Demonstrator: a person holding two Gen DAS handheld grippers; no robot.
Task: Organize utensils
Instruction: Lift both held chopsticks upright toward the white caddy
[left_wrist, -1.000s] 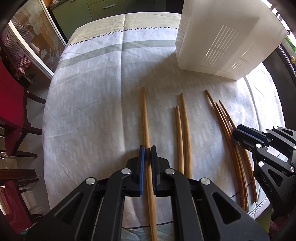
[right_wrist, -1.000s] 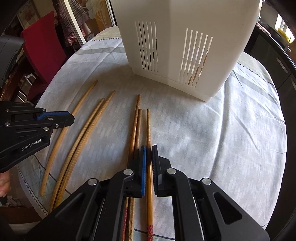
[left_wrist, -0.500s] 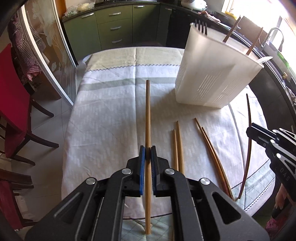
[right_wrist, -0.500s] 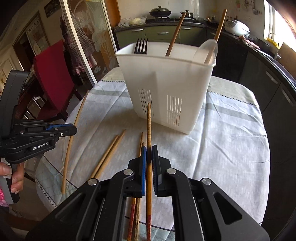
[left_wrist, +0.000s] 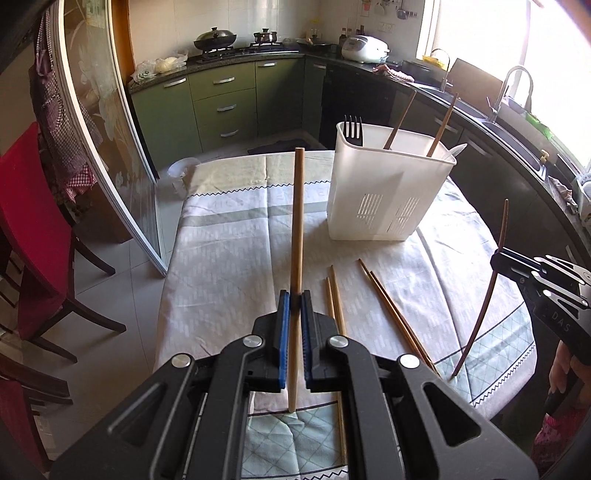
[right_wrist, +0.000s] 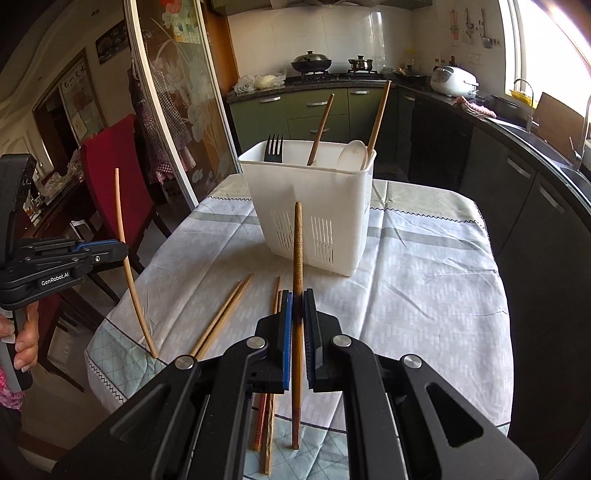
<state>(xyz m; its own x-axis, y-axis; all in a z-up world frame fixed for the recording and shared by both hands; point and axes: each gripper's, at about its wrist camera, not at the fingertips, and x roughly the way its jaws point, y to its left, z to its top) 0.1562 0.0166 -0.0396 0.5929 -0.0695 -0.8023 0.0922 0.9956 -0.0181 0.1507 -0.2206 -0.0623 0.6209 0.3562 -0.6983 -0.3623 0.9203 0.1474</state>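
My left gripper (left_wrist: 294, 295) is shut on a light wooden chopstick (left_wrist: 297, 221) and holds it upright above the table. My right gripper (right_wrist: 297, 295) is shut on a dark patterned chopstick (right_wrist: 297, 251), also upright. Each shows in the other view: the left gripper (right_wrist: 123, 249) with the light chopstick (right_wrist: 122, 221), the right gripper (left_wrist: 496, 256) with the dark chopstick (left_wrist: 503, 229). The white utensil holder (left_wrist: 384, 199) stands at the far side, holding a black fork (left_wrist: 352, 129), two chopsticks and a white spoon. Two light chopsticks (left_wrist: 334, 295) and two dark chopsticks (left_wrist: 391, 310) lie on the tablecloth.
The table carries a pale patterned cloth (left_wrist: 229, 258) and ends close in front of me. Red chairs (left_wrist: 33, 236) stand at the left. A glass sliding door (left_wrist: 110, 147) and green kitchen cabinets (left_wrist: 221, 103) lie beyond the table.
Both grippers have risen off the table, each with its chopstick, and tilted up so the chopsticks stand upright. The holder's top now shows.
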